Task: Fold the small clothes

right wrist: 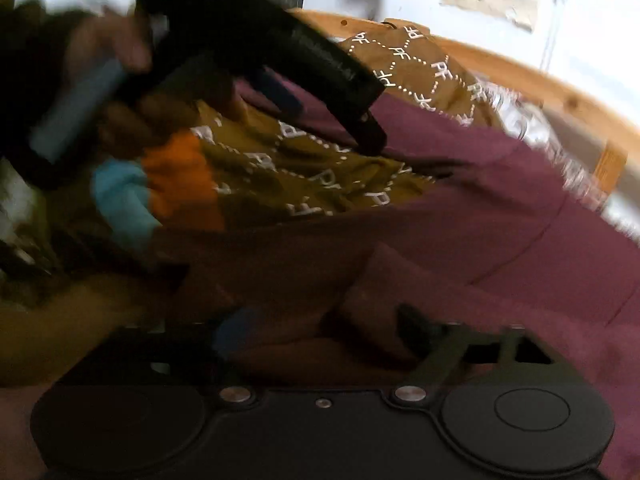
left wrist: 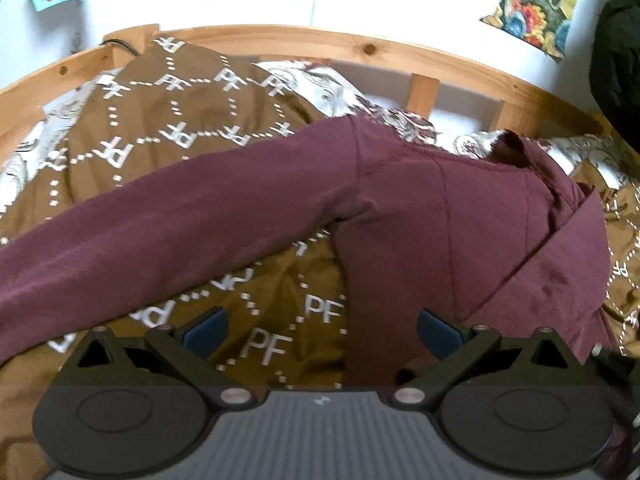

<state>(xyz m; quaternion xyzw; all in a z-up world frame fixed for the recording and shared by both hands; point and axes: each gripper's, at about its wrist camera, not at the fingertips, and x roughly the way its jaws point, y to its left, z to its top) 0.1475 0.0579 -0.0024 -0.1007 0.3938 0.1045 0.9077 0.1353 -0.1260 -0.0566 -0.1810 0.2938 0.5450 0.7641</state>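
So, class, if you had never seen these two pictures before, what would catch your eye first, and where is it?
First, the maroon long-sleeved garment spread across the middle, one sleeve stretching out to the left. Under it lies a brown blanket printed with white PF letters, inside a wooden bed frame. The left gripper hangs open at the bottom of its own view, over the garment's lower edge.

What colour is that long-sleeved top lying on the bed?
Maroon top, plain, clearest in the left wrist view.

The right wrist view is motion-blurred throughout. There the left gripper (right wrist: pixel 372 136) at upper left smears; its jaw state is unreadable. The maroon garment's (left wrist: pixel 400 208) sleeve runs off the frame's left edge.
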